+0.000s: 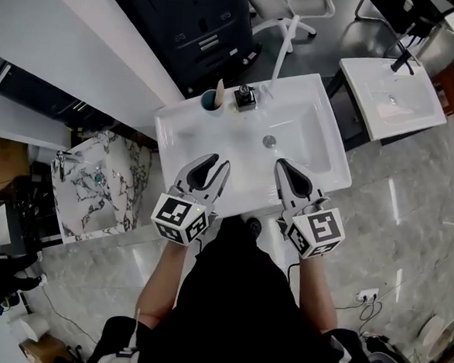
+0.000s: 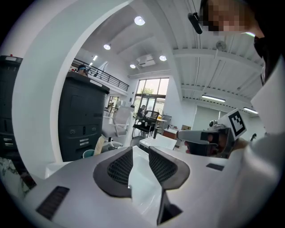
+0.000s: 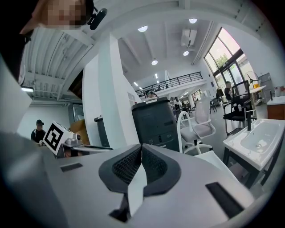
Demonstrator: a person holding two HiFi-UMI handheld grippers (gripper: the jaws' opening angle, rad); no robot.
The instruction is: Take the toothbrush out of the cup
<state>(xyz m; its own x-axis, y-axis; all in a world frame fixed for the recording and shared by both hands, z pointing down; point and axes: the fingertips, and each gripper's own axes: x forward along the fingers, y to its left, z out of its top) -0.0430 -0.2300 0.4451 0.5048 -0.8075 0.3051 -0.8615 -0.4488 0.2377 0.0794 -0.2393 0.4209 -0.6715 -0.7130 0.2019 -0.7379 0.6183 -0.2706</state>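
Observation:
A teal cup (image 1: 210, 100) stands at the back left corner of the white sink (image 1: 310, 105), with a cream toothbrush (image 1: 220, 87) upright in it. In the left gripper view the cup (image 2: 88, 153) and the toothbrush (image 2: 99, 144) show small, far beyond the jaws and to their left. My left gripper (image 1: 215, 166) (image 2: 140, 149) hovers over the sink's front part, open, with nothing between its jaws. My right gripper (image 1: 281, 164) (image 3: 141, 146) hangs beside it to the right, shut and empty. Both are well short of the cup.
A faucet (image 1: 245, 97) stands just right of the cup, and the drain (image 1: 269, 141) lies mid-basin. A dark cabinet (image 1: 195, 27) and a white chair (image 1: 301, 11) stand behind the sink. A second sink (image 1: 392, 95) is at the right, a marbled one (image 1: 103, 184) at the left.

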